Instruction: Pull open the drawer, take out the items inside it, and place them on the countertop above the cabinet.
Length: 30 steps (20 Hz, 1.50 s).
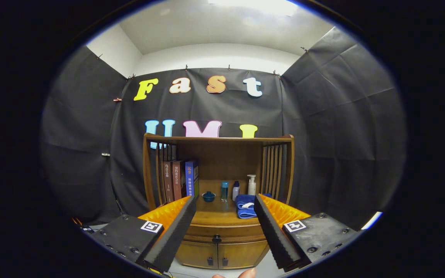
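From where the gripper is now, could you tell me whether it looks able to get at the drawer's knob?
Probably yes. The gripper is open and the drawer knob sits between its fingers, some way beyond them, with nothing in front of it. The drawer is shut, so the gripper must first close the gap.

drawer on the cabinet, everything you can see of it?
The drawer is a wide, shallow, curved front of brown wood with a small dark knob at its middle. It sits shut, flush under the countertop and above the two small cabinet doors. Nothing touches it. The gripper hangs short of it, jaws open, the drawer seen in the gap between them. Its contents are hidden.
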Each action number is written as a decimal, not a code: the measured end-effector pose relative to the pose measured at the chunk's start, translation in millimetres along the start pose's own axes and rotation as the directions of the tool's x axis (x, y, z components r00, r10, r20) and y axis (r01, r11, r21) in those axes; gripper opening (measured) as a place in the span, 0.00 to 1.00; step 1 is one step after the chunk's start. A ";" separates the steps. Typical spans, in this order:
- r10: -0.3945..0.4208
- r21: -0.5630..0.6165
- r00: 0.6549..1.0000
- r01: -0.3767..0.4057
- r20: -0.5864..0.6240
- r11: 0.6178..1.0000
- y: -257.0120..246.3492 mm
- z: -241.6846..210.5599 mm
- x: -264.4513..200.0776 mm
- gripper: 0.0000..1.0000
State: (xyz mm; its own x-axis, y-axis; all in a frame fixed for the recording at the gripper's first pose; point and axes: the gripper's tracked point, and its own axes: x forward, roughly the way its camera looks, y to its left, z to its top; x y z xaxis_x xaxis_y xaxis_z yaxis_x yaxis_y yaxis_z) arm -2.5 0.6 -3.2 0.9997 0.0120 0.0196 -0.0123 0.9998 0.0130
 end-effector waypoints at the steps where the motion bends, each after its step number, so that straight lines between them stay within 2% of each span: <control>1: 0.001 0.000 1.000 -0.001 0.000 1.000 -0.6 -1.5 2.2 0.98; 5: 0.024 0.045 0.999 -0.025 0.025 0.999 1.6 -8.1 16.2 0.98; 11: 0.009 0.035 0.999 -0.010 0.042 0.999 10.4 -33.4 92.7 0.98; 16: 0.027 0.035 0.999 -0.026 -0.029 0.999 22.4 -111.7 141.0 0.99; 19: 0.030 0.007 0.994 -0.030 -0.105 1.000 26.4 -175.2 160.6 0.98; 24: 0.046 0.033 0.973 -0.040 -0.227 0.999 31.3 -268.4 171.7 0.99; 30: 0.061 0.063 0.940 -0.042 -0.336 0.997 38.6 -343.1 182.9 0.99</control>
State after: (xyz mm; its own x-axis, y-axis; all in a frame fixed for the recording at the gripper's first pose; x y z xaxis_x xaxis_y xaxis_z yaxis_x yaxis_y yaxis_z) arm 186.5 45.9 -342.2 0.9453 0.0766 -0.3171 -0.0556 0.9957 0.0747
